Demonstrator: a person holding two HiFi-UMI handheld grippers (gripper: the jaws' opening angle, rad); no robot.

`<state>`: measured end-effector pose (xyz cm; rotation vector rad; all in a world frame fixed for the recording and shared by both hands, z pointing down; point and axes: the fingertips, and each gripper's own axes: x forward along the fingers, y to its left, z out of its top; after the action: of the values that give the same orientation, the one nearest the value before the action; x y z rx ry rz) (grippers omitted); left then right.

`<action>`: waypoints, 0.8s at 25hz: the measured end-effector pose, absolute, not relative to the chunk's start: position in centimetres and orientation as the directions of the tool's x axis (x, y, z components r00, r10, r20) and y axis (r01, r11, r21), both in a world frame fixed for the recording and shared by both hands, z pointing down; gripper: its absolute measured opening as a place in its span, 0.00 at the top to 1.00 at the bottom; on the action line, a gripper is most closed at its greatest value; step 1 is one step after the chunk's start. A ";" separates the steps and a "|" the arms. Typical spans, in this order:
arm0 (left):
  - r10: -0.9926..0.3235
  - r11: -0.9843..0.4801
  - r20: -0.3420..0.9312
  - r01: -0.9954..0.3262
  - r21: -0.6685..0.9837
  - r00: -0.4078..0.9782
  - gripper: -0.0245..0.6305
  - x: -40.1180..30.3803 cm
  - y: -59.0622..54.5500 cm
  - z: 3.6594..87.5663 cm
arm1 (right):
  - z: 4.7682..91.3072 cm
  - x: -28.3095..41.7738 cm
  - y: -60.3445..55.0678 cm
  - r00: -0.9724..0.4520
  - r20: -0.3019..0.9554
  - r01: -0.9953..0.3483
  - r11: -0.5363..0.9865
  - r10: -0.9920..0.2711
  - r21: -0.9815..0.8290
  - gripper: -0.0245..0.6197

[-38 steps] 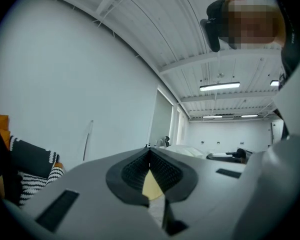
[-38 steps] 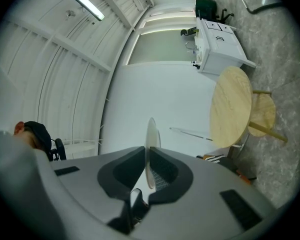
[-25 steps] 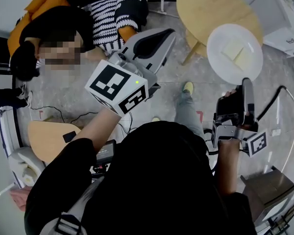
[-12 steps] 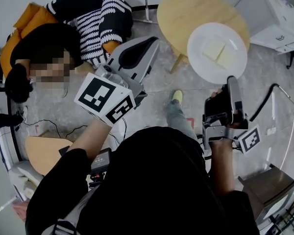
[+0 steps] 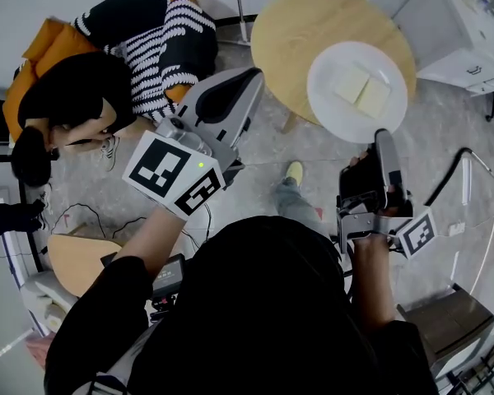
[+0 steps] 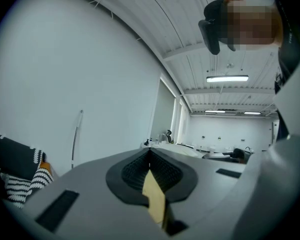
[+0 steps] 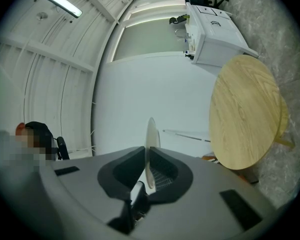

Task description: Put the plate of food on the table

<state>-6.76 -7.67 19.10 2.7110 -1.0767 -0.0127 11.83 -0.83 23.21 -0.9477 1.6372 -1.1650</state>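
A white plate (image 5: pixel 356 89) carrying two pale yellow squares of food (image 5: pixel 362 89) hangs over the right part of a round wooden table (image 5: pixel 305 23). My right gripper (image 5: pixel 379 138) is shut on the plate's near rim. In the right gripper view the plate (image 7: pixel 151 134) shows edge-on, pinched by the right gripper (image 7: pixel 147 154), with the wooden table (image 7: pixel 245 114) to the right. My left gripper (image 5: pixel 249 79) is raised left of the table, shut and holding nothing. In the left gripper view my left gripper (image 6: pixel 149 153) shows only a tan strip at the seam of its jaws.
A person in a striped top (image 5: pixel 160 27) sits at the upper left, close to my left gripper. A white cabinet (image 5: pixel 465 31) stands at the upper right. A small wooden tabletop (image 5: pixel 78 253) lies at the lower left. Cables (image 5: pixel 465 179) trail on the grey floor.
The plate and my right gripper have moved left and farther forward, so the plate now overlaps the round table. My left gripper stays shut and has barely shifted.
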 end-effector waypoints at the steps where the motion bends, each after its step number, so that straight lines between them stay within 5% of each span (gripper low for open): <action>1: -0.679 -0.703 0.082 -0.678 0.214 0.730 0.95 -5.5 -9.2 19.4 | 23.6 13.0 -2.3 -0.314 -0.220 -0.085 0.258 -0.924 -0.962 0.91; 20: -0.712 -0.676 0.107 -0.718 0.164 0.694 0.95 0.3 -13.4 19.0 | 25.3 17.7 -7.9 -0.379 -0.234 -0.022 0.261 -0.895 -0.965 0.91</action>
<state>0.25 -13.38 19.05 2.7108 -1.1569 0.0507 17.68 -7.85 25.28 -0.8600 1.6498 -1.2431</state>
